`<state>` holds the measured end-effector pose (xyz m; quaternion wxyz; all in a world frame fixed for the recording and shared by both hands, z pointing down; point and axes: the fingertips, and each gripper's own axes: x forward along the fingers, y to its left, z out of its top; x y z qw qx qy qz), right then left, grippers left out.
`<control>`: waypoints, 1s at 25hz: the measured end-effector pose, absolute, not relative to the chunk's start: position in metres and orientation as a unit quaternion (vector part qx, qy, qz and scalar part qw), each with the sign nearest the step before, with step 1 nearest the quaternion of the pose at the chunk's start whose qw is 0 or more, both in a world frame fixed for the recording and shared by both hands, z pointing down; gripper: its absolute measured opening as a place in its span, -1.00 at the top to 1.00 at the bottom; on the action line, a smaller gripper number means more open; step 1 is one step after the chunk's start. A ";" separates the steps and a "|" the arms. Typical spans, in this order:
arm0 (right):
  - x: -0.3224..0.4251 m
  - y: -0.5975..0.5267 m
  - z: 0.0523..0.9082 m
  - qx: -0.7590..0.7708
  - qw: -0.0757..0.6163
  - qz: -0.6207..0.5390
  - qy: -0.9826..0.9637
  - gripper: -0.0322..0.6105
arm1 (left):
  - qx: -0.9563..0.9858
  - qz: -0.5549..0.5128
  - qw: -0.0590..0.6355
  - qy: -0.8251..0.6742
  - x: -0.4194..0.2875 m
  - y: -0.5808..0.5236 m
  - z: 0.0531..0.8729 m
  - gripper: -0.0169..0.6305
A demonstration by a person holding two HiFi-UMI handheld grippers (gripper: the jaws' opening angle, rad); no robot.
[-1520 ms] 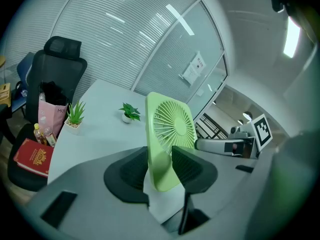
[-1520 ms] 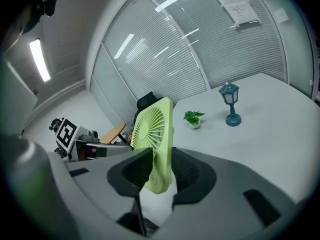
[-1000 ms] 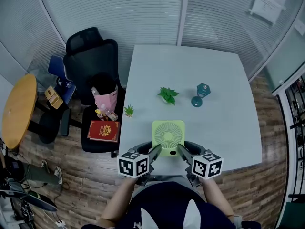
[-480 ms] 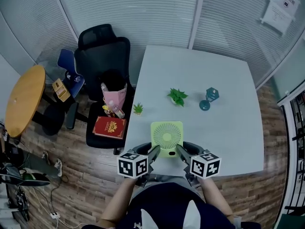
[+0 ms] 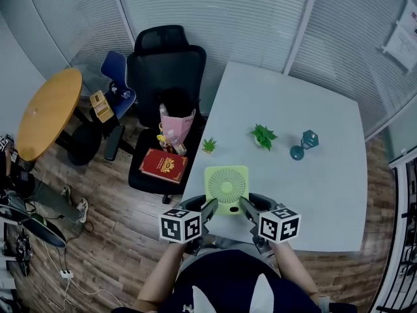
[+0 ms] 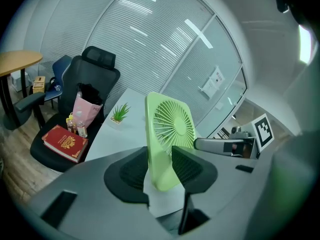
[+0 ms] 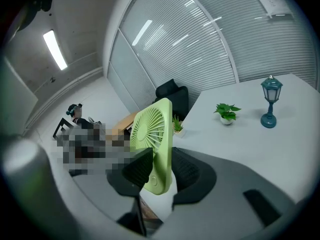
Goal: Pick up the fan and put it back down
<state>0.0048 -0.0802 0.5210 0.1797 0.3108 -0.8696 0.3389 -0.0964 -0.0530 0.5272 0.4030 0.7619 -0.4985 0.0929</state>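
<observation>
A light green square fan (image 5: 227,186) stands upright between my two grippers, over the near left corner of the white table (image 5: 313,201). My left gripper (image 5: 210,209) is shut on the fan's lower left edge and my right gripper (image 5: 245,208) on its lower right edge. In the left gripper view the fan (image 6: 168,129) sits edge-on between the black pads of the left gripper (image 6: 161,171). In the right gripper view the fan (image 7: 151,134) is clamped the same way by the right gripper (image 7: 161,171). Whether its base touches the tabletop is hidden.
On the table stand a small green plant (image 5: 263,135), a teal lamp (image 5: 304,143) and a tiny potted plant (image 5: 209,145) at the left edge. Left of the table is a black office chair (image 5: 166,64) holding a pink bag (image 5: 176,126) and a red book (image 5: 163,166). A round wooden table (image 5: 49,113) stands further left.
Both grippers have carried the fan leftward across the table, from its near middle toward its left corner. The view has swung the same way. The grip on the fan looks unchanged.
</observation>
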 end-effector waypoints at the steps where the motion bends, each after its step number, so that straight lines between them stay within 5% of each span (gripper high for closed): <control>1: 0.000 -0.080 0.521 0.305 0.182 0.338 -0.872 0.52 | 0.758 0.091 0.404 -0.503 -0.101 -0.051 0.528 0.45; 25: -0.058 -0.072 0.544 0.235 0.229 0.333 -0.884 0.52 | 0.700 0.071 0.435 -0.561 -0.151 -0.025 0.549 0.45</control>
